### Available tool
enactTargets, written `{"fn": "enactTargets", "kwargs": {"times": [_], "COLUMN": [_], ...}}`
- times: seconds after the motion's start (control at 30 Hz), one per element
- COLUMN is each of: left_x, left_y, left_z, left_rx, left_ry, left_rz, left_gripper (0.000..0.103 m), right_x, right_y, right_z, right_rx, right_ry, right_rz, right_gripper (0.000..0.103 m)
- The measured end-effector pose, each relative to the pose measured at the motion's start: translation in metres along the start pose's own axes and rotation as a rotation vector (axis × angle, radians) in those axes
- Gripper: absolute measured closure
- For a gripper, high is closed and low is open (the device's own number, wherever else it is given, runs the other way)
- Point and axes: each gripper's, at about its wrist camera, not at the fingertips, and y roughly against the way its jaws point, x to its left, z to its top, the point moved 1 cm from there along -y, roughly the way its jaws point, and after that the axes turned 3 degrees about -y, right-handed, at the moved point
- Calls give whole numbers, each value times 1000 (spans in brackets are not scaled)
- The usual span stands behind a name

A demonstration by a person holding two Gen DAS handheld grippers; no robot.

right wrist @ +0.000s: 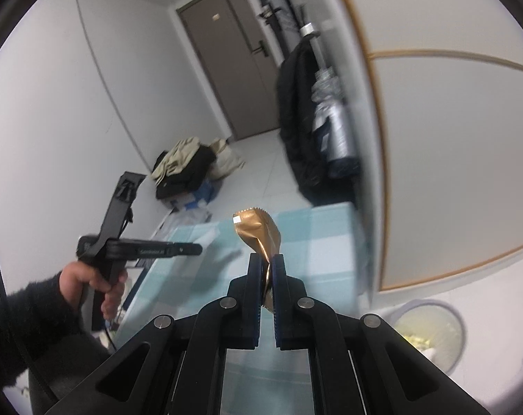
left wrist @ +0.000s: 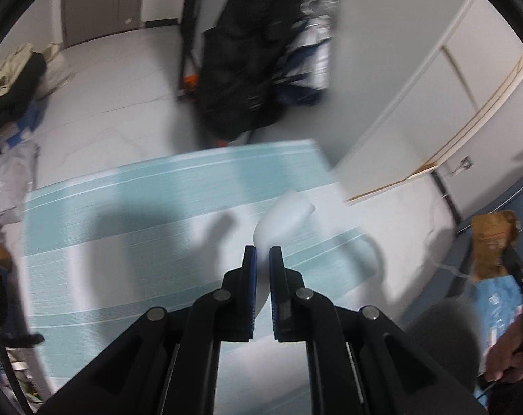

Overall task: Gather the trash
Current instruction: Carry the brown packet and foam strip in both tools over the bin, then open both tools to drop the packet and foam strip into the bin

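Tongs on the left gripper (left wrist: 263, 254) are nearly closed, pinching a pale, blurred white scrap (left wrist: 284, 216) that juts toward one o'clock over the teal striped cloth (left wrist: 123, 207). Those of the right gripper (right wrist: 266, 263) clamp a crumpled gold wrapper (right wrist: 258, 231), sticking up at twelve o'clock above the same cloth (right wrist: 317, 238). At nine o'clock in the right wrist view, a hand (right wrist: 95, 280) in a dark fuzzy sleeve (right wrist: 23, 314) grips the other tool's handle. A round bin (right wrist: 431, 335) with yellowish scraps inside sits at four o'clock.
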Motion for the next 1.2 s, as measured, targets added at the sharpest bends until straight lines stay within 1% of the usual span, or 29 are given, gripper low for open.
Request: {"fn": "enactTargets", "kwargs": {"times": [0.1, 0.2, 0.23, 0.3, 0.4, 0.5, 0.53, 0.63, 0.73, 0.83, 0.93, 1.0, 1.07, 1.13, 1.17, 1.2], "left_x": [-35, -72, -86, -106, -127, -147, -152, -167, -175, -177, -179, -180, -180, -182, -185, -186], "left_y": [-12, -31, -42, -59, -90, -130, -139, -177, -205, -227, -234, -240, -240, -244, -245, -248], "left_z": [11, 22, 25, 30, 33, 31, 29, 24, 19, 17, 14, 15, 12, 10, 11, 10], "left_rx": [-5, 10, 26, 48, 96, 174, 193, 261, 308, 355, 381, 395, 413, 435, 441, 449], "left_ry": [-17, -42, -50, -64, -63, -52, -54, -60, -72, -48, -37, -40, -38, -37, -39, -42], "left_rz": [-66, -137, -166, -193, -222, -248, -253, -258, -226, -211, -218, -212, -211, -208, -206, -203], "left_gripper": [100, 100, 100, 100, 100, 100, 100, 100, 100, 100, 100, 100, 99, 99, 99, 99], "right_x": [-31, -68, -78, -106, -141, -179, -188, -223, -247, -268, -285, -291, -298, -308, -313, -318], "right_y": [18, 32, 35, 39, 39, 32, 29, 10, -12, -34, -58, -70, -77, -83, -80, -80], "right_z": [11, 19, 20, 21, 20, 13, 10, -8, -23, -40, -56, -63, -74, -83, -90, -94], "right_rx": [-29, -46, -46, -43, -16, 24, 34, 106, 169, 227, 297, 331, 375, 385, 391, 393], "right_ry": [-33, -80, -95, -139, -197, -266, -281, -359, -419, -476, -541, -552, -561, -609, -630, -652], "right_rz": [-50, -99, -111, -138, -166, -180, -188, -185, -171, -154, -115, -108, -125, -110, -111, -105], "right_gripper": [98, 98, 98, 98, 98, 98, 98, 98, 98, 98, 97, 94, 86, 82, 77, 76]}}
